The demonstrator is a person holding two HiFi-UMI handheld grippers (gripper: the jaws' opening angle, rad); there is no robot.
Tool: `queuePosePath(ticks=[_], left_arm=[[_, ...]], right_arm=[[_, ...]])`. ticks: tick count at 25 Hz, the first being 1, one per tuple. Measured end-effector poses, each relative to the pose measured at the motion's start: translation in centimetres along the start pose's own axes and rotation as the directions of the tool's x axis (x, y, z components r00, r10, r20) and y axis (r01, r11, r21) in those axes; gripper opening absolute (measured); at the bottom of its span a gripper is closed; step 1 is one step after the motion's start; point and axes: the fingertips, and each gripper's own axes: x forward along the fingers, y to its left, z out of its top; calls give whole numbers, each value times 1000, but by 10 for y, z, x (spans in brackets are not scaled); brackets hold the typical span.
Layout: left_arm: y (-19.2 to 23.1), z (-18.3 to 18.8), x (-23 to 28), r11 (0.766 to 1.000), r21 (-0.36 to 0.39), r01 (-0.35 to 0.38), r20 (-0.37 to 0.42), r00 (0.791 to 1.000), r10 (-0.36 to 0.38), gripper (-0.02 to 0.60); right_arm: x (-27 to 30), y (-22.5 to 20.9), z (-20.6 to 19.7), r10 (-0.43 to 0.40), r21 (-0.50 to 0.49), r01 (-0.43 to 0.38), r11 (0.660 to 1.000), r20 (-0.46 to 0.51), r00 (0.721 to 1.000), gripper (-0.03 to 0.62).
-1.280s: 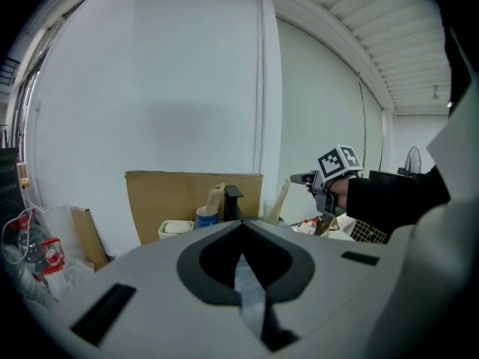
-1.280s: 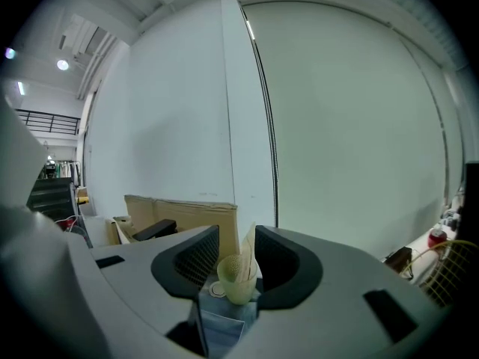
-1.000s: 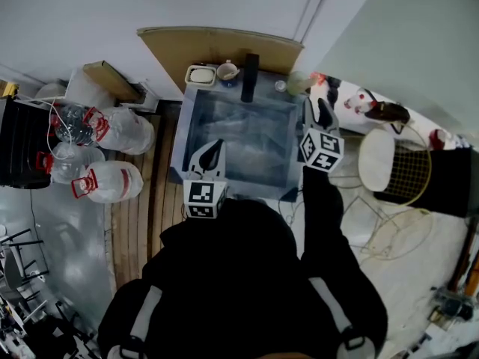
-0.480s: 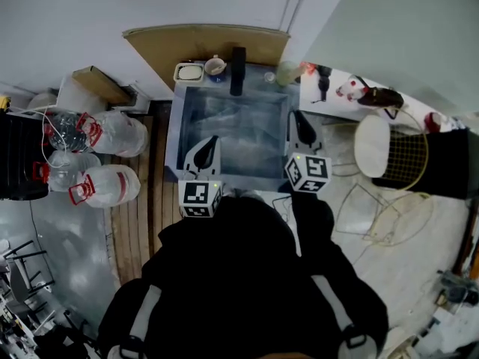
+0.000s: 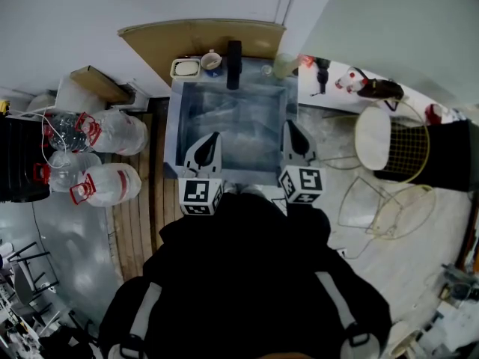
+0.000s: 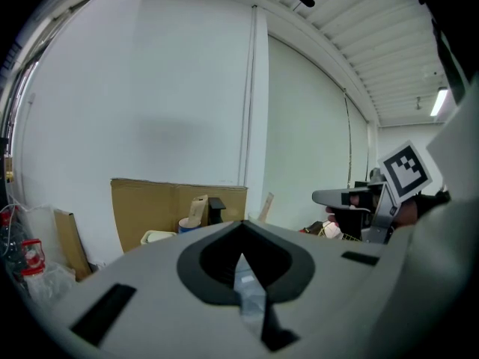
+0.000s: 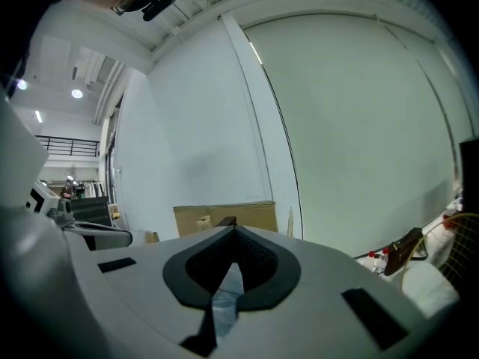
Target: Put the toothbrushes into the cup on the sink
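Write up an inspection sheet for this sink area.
Surface: grey metal sink, nothing seen in basin.
Job's things: pale translucent cup at back right corner; toothbrushes cannot be made out.
Clutter: white soap dish, blue-and-white mug, black tap on back rim.
Grippers: left gripper shut, empty; right gripper jaws just closed, nothing between.
Cables: white cord over black box at left.
Surroundings: brown cardboard sheet, clear water jugs, wire mesh basket.

A cardboard sheet [image 5: 202,43] leans against the white wall [image 5: 112,2], planks [image 5: 147,200] underfoot.
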Motion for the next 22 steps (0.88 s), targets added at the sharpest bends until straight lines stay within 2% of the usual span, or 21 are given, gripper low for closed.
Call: queuePosePath(ticks=[22], left_arm=[[-9,-4,-14,1000,16,18,8,1000,-18,3]], right_arm=[[-31,18,-18,1,36,0,999,-30,1000,3]])
